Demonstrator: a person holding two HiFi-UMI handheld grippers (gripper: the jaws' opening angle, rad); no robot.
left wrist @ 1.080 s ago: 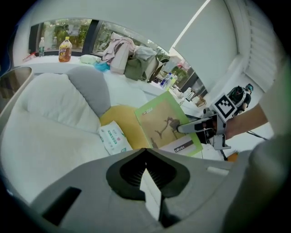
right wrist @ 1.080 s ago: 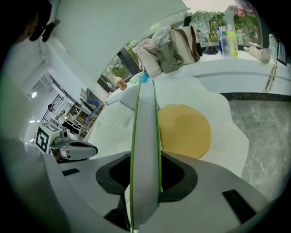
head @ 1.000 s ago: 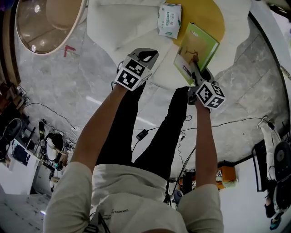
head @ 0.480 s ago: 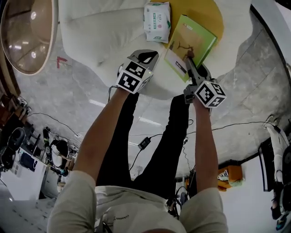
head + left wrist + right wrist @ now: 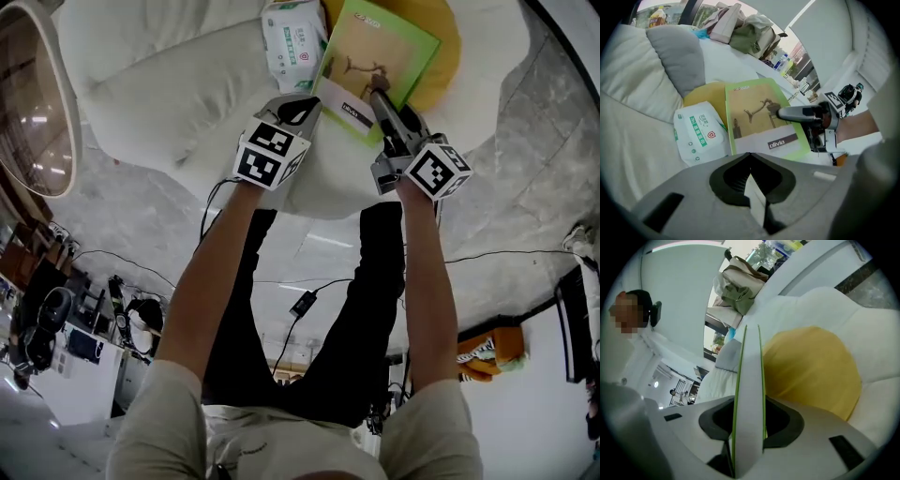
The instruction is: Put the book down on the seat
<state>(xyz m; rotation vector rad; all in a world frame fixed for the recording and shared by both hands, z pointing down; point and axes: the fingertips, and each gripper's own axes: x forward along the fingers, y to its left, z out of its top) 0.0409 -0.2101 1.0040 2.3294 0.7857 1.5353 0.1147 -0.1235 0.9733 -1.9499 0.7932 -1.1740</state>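
A green book (image 5: 375,58) with a tan cover picture hangs over the white seat (image 5: 169,84), just above a yellow cushion (image 5: 442,37). My right gripper (image 5: 379,90) is shut on its near edge. In the right gripper view the book (image 5: 749,390) stands edge-on between the jaws, with the cushion (image 5: 811,371) behind it. My left gripper (image 5: 298,107) hovers just left of the book, shut and holding nothing. The left gripper view shows the book (image 5: 759,119) flat-on and the right gripper (image 5: 787,113) clamped on it.
A white-and-green pack of wipes (image 5: 292,39) lies on the seat beside the book's left edge. A grey pillow (image 5: 677,61) leans at the sofa's back. A round glass table (image 5: 37,103) stands at the left. Cables trail over the marble floor (image 5: 525,187).
Both grippers have moved forward over the seat. The book, still held by the right gripper, now overlaps the yellow cushion and sits closer to the wipes pack.
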